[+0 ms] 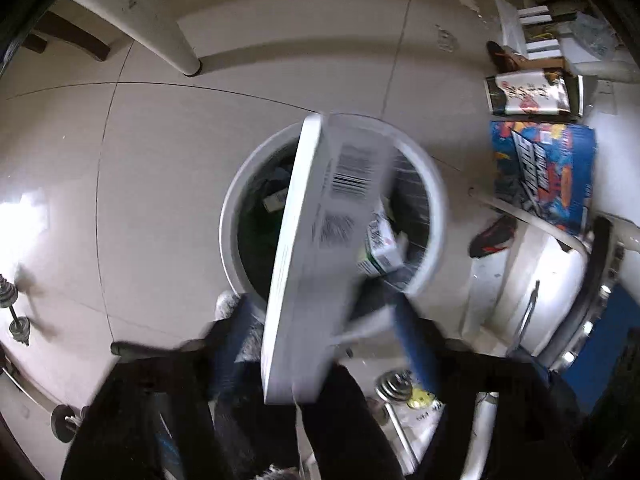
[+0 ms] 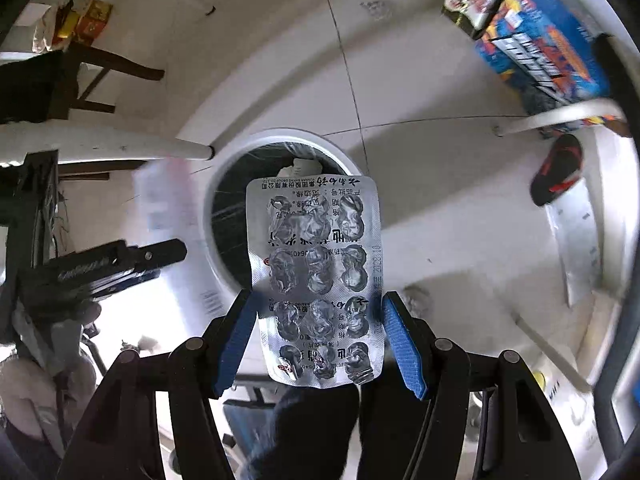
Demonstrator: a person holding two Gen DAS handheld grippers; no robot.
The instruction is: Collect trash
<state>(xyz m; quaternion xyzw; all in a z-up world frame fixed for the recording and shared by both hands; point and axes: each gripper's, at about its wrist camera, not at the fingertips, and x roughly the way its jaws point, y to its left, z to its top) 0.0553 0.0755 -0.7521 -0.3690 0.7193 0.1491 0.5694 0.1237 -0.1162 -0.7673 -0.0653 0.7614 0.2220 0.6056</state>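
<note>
A white round trash bin (image 1: 234, 216) with a dark liner stands on the tiled floor and holds small cartons (image 1: 382, 248). My left gripper (image 1: 320, 336) is above it, jaws apart. A flat white box with barcodes (image 1: 320, 248) sits blurred between the jaws, over the bin mouth. In the right wrist view the bin (image 2: 216, 216) lies below my right gripper (image 2: 320, 340). A silver empty pill blister sheet (image 2: 320, 280) sits between the blue pads (image 2: 404, 344); the jaws touch its edges. The left gripper (image 2: 120, 264) shows at the left, with the blurred white box (image 2: 172, 216).
A white table leg (image 1: 176, 40) stands beyond the bin. A blue printed box (image 1: 544, 172), a carton (image 1: 528, 92) and a black-red slipper (image 1: 494, 236) lie at the right. Dumbbell parts (image 1: 16, 312) lie at the left. A dark chair (image 2: 80, 76) stands far left.
</note>
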